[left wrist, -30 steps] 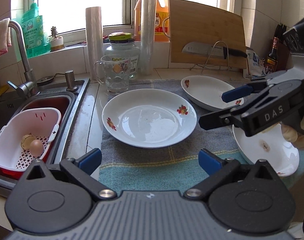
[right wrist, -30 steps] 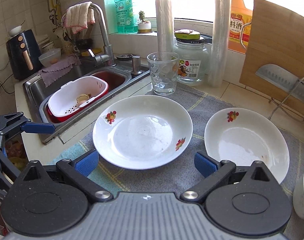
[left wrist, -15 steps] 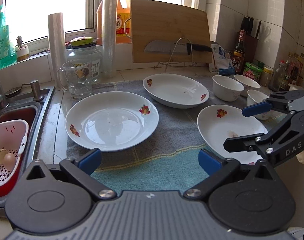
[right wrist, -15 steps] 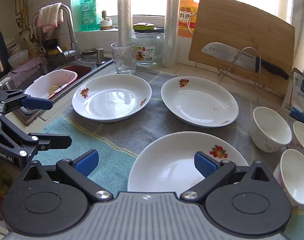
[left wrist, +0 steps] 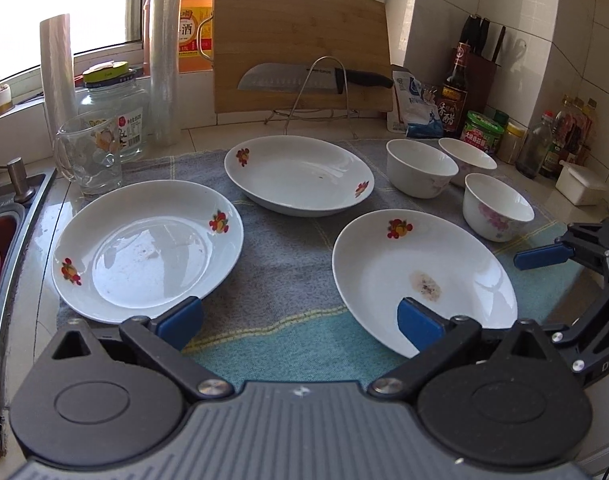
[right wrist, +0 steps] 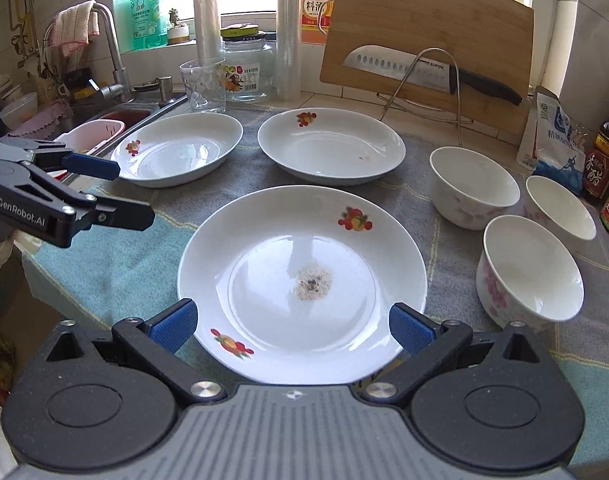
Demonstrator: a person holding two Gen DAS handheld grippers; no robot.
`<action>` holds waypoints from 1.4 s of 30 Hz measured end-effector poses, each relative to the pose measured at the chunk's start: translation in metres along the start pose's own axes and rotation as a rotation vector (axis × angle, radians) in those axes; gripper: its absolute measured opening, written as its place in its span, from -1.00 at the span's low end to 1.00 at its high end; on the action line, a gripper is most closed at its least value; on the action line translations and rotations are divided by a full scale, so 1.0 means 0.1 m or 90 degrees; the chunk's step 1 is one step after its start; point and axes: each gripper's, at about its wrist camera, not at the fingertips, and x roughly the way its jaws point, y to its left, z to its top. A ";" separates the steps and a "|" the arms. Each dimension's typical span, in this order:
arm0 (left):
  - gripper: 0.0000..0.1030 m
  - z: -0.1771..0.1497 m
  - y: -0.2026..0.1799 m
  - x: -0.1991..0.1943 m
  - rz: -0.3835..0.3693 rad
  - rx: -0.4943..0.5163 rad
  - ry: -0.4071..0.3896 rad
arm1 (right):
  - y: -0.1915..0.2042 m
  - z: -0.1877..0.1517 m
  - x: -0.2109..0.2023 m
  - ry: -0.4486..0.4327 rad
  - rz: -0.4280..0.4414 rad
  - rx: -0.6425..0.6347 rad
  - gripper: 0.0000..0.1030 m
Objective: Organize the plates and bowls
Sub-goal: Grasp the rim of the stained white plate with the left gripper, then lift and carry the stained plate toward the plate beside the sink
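Kitchen table covered by a grey-and-teal checked cloth [left wrist: 288, 280], seen from both wrist cameras. Three shallow white ceramic plates with red fruit decals lie on the cloth, apart from one another: a left plate [left wrist: 148, 248] near the sink, a rear plate [left wrist: 300, 176] in front of the bamboo cutting board [left wrist: 300, 40] with a kitchen knife [left wrist: 304, 78] on a wire stand, and a near plate with a brownish stain at its centre [right wrist: 304, 280]. Three small white bowls with pink flower prints [right wrist: 474, 186] cluster to the right of the plates, all upright and close to one another.

The right gripper [right wrist: 292, 326] has its blue-padded fingers spread wide, one on each side of the near rim of the stained plate; whether the pads touch the rim cannot be told. The left gripper [left wrist: 300, 318] also stands with fingers apart and holds nothing; its left pad lies just at the near edge of the left plate and its right pad overlaps the stained plate's near-left rim in the view. A clear glass mug [left wrist: 88, 156] and a glass jar with a yellow lid [left wrist: 116, 116] stand behind the left plate.
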 end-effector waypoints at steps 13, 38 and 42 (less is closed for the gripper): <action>0.98 0.26 -0.34 0.25 0.021 -0.014 0.014 | -0.30 -0.30 0.21 0.042 0.054 -0.063 1.00; 0.98 0.52 -0.41 1.01 -0.091 0.066 0.149 | -0.32 -0.41 0.34 -0.025 0.088 -0.101 1.00; 0.97 0.56 -0.38 1.14 -0.141 0.097 0.182 | -0.30 -0.38 0.34 -0.022 0.077 -0.090 1.00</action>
